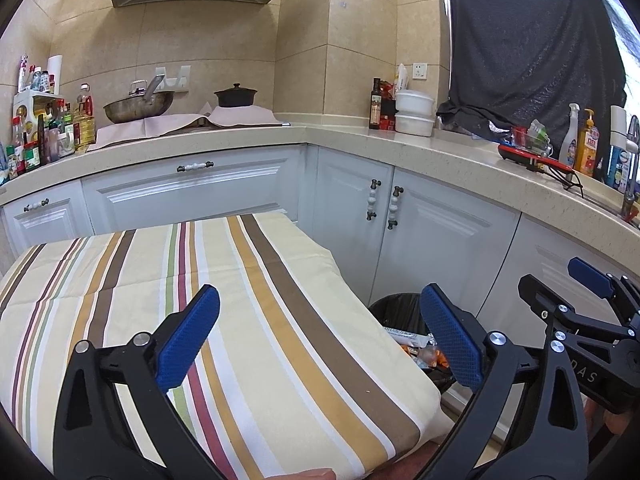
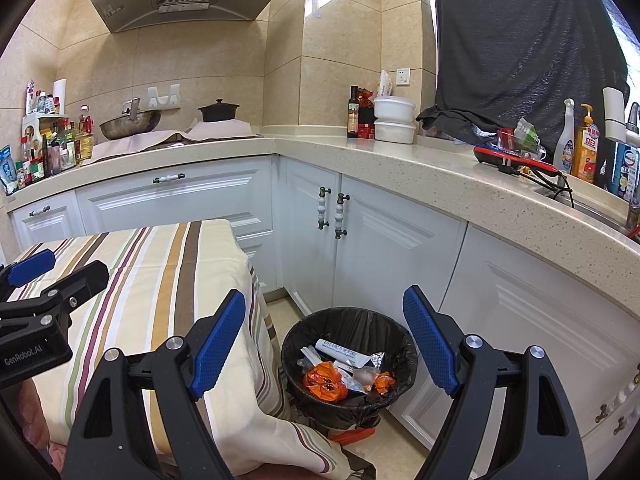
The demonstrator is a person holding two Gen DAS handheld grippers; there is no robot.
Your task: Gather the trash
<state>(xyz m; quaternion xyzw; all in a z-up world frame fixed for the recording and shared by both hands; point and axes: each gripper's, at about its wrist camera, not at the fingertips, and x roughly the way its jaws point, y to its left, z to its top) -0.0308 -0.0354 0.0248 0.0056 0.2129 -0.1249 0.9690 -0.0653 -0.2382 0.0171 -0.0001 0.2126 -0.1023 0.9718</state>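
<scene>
A: Look at the left gripper (image 1: pixel 320 344). What is it doing?

B: Its 2 blue fingers (image 1: pixel 188 336) are wide apart. Nothing is between them. It is over the striped cloth (image 1: pixel 248 300), low in the picture.

A: And the right gripper (image 2: pixel 324 344)?

B: Its fingers are apart too, and they hold nothing. It is above the trash bin (image 2: pixel 348 320), at the bottom middle of its own view.

A: Where is the trash (image 2: pixel 344 372)?

B: Inside the bin, in the black bag. I see orange wrappers, a white tube and a shiny foil bit.

A: Where does the bin stand?

B: On the floor, just beside the cloth's hanging edge, near the white cupboard doors (image 2: pixel 360 240).
</scene>
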